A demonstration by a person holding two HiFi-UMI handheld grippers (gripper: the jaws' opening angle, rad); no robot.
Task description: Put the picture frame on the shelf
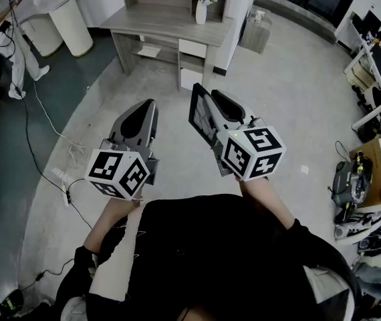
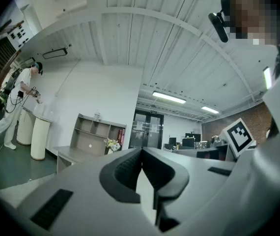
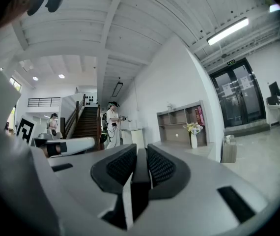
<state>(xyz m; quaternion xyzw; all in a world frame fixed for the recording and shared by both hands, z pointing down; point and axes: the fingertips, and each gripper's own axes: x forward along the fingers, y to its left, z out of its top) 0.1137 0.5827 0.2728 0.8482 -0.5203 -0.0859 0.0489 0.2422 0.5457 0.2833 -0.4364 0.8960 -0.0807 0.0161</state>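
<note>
A dark picture frame (image 1: 199, 116) stands on edge, held above the floor by my right gripper (image 1: 212, 99). In the right gripper view its black edge (image 3: 139, 177) sits clamped between the ribbed pads, and my right gripper (image 3: 141, 154) is shut on it. My left gripper (image 1: 152, 105) hovers beside it to the left, shut with nothing between its jaws; the left gripper view shows that gripper (image 2: 141, 154) with its pads pressed together. The grey desk with its shelf unit (image 1: 167, 22) is ahead across the floor, also seen as a shelf (image 3: 182, 118) and a shelf (image 2: 93, 132).
A white vase of flowers (image 1: 201, 7) stands on the desk. A person in white (image 1: 3, 42) works by a white cylinder stand (image 1: 70, 22) at far left. Cables (image 1: 40, 146) trail over the floor. A small bin (image 1: 256, 32) and cluttered desks (image 1: 377, 72) lie right.
</note>
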